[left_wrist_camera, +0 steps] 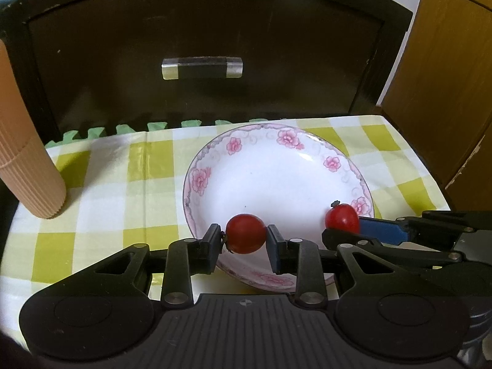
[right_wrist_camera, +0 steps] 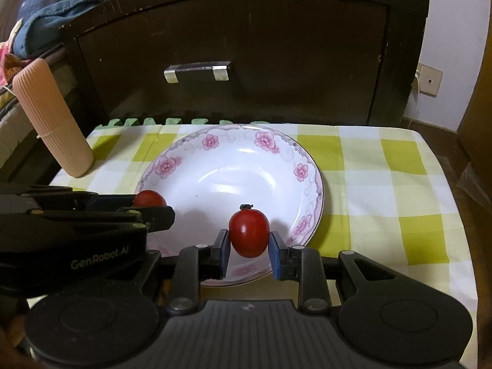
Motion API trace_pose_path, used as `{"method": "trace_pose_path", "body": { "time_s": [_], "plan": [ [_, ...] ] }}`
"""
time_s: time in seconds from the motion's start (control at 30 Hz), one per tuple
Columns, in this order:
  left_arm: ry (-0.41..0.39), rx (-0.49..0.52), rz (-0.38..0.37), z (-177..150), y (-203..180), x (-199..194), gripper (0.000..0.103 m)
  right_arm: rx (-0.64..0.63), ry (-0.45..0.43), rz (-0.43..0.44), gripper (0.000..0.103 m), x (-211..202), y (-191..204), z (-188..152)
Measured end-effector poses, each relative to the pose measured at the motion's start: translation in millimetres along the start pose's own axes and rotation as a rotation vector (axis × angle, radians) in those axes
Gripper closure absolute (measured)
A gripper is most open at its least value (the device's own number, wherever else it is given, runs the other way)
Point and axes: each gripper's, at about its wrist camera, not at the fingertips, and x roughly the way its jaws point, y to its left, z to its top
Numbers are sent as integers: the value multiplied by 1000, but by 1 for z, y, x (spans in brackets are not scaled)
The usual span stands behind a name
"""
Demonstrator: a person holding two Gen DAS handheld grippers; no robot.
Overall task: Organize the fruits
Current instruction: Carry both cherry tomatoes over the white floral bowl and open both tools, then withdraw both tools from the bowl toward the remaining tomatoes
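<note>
A white plate with pink flowers [left_wrist_camera: 276,141] [right_wrist_camera: 295,150] lies on the checked cloth. My left gripper [left_wrist_camera: 245,235] is shut on a red cherry tomato [left_wrist_camera: 246,233] and holds it over the plate's near rim. My right gripper [right_wrist_camera: 249,240] is shut on a second cherry tomato [right_wrist_camera: 249,233], stem up, also over the near part of the plate. In the left wrist view the right gripper [left_wrist_camera: 347,227] comes in from the right with its tomato [left_wrist_camera: 342,217]. In the right wrist view the left gripper [right_wrist_camera: 147,207] comes in from the left with its tomato [right_wrist_camera: 149,199].
A ribbed peach-coloured cylinder [left_wrist_camera: 27,160] [right_wrist_camera: 50,117] stands at the cloth's left edge. A dark wooden cabinet with a handle [left_wrist_camera: 201,67] [right_wrist_camera: 196,70] stands right behind the table. A wooden door [left_wrist_camera: 442,77] is at the right. The yellow-green checked cloth [right_wrist_camera: 384,190] covers the small table.
</note>
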Motion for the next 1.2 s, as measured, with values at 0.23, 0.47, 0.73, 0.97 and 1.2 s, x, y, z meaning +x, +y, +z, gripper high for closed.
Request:
{"method": "trace_pose_path", "body": {
  "time_s": [0.23,0.47,0.73,0.97,1.2],
  "plan": [
    [5,2,4,1,0,2,60,-7,7,8,77,3,-2,0],
    [5,-10,7,2,3,1,57,-9,5,8,77,5,-2,-1],
    [-8,-18,9,4,4,-4,51,-3,-4,0,71,4,-4,1],
    [-21,-15,12,5,4,-11,45,8,-20,-8,70,-3,-5,3],
    [-36,-25,17,6,6,-23,42,18,-52,-5,68,-17,-3,5]
  ]
}}
